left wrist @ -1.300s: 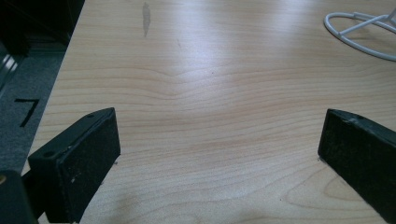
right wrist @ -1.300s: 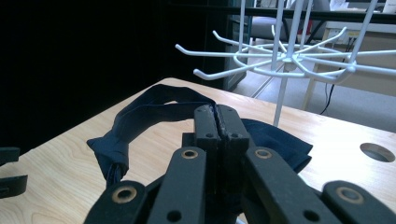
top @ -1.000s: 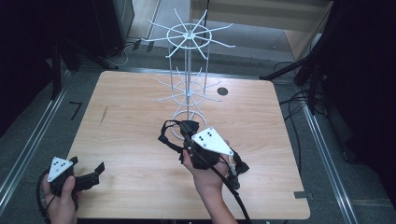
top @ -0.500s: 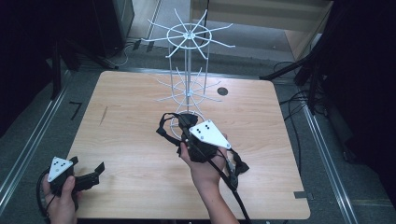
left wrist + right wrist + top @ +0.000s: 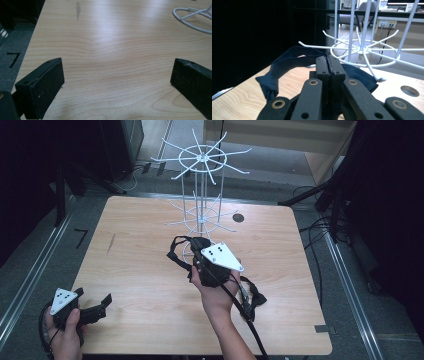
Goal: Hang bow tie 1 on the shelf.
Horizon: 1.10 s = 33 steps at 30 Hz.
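Observation:
My right gripper (image 5: 196, 244) is shut on a dark blue cloth band (image 5: 175, 254) and holds it just above the table, close to the foot of a white wire rack (image 5: 202, 185). In the right gripper view the jaws (image 5: 328, 61) stand pressed together with the cloth pinched between them. A loop of the band (image 5: 287, 60) hangs out to the left, and the rack's lower hooks (image 5: 362, 51) spread just beyond it. My left gripper (image 5: 96, 302) rests low at the table's near left corner, open, with bare wood between its pads (image 5: 42, 85).
The wooden table (image 5: 140, 245) has a round hole (image 5: 238, 217) behind the rack. A dark strap-like thing (image 5: 254, 299) lies beside the right forearm. Dark stands and cables crowd the floor around the table's sides.
The right gripper has shifted slightly away from the person, toward the rack's foot, with the cloth band still in it. The left gripper has stayed put.

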Motion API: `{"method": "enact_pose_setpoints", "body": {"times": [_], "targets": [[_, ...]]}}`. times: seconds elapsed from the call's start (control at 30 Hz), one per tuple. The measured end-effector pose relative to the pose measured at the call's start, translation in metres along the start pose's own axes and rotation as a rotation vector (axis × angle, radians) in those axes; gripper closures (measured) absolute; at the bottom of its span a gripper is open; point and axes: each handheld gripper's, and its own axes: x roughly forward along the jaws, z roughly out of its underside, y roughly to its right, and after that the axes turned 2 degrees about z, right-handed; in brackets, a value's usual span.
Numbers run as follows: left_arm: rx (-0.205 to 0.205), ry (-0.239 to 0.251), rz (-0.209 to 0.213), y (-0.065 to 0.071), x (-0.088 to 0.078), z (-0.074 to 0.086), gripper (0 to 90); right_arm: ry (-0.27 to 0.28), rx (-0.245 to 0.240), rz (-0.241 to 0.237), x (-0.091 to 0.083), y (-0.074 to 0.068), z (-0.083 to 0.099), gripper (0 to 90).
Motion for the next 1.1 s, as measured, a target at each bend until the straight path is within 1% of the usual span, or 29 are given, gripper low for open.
{"method": "enact_pose_setpoints", "body": {"times": [0.1, 0.3, 0.47, 0.53, 0.57, 0.63, 0.7, 0.73, 0.8, 0.87, 0.9, 1.03, 1.1], "targets": [[0.0, -0.002, 0.001, 0.0, 0.0, 0.0, 0.0, 0.005, -0.006, -0.004, -0.001, -0.003, -0.001, 89.4], [0.001, -0.002, 0.0, 0.0, 0.0, 0.0, 0.0, 0.014, -0.003, -0.01, -0.001, -0.006, -0.007, 89.3], [0.0, -0.002, 0.0, 0.0, 0.0, 0.0, 0.0, 0.016, -0.009, 0.0, 0.003, -0.008, -0.012, 89.3], [0.0, 0.0, 0.0, 0.0, 0.0, 0.0, 0.0, 0.003, -0.015, 0.01, 0.008, -0.009, -0.012, 89.3], [0.0, -0.001, 0.0, 0.0, 0.0, 0.0, 0.0, -0.013, -0.016, 0.023, 0.012, -0.008, -0.01, 89.3], [-0.001, 0.0, 0.001, 0.0, 0.0, 0.0, 0.0, -0.018, -0.013, 0.029, 0.013, -0.008, -0.009, 89.3], [-0.001, -0.001, 0.002, 0.0, 0.0, 0.0, 0.0, -0.028, -0.008, 0.047, 0.016, -0.006, -0.006, 89.2], [-0.001, -0.001, 0.002, 0.0, 0.0, 0.0, 0.0, -0.033, -0.007, 0.063, 0.017, -0.005, -0.002, 88.9], [0.0, -0.001, 0.001, 0.0, 0.0, 0.0, 0.0, -0.036, -0.003, 0.071, 0.018, -0.004, -0.001, 88.6], [-0.001, -0.001, 0.001, 0.0, 0.0, 0.0, 0.0, -0.042, 0.004, 0.094, 0.018, -0.002, 0.005, 88.1], [-0.001, 0.0, 0.002, 0.0, 0.0, 0.0, 0.0, -0.042, 0.004, 0.094, 0.018, -0.002, 0.005, 88.1], [-0.001, 0.0, 0.004, 0.0, 0.0, 0.0, 0.0, -0.052, 0.007, 0.119, 0.018, 0.001, 0.012, 86.5], [-0.001, -0.002, 0.003, 0.0, 0.0, 0.0, 0.0, -0.064, 0.011, 0.12, 0.019, 0.004, 0.018, 86.1]]}}
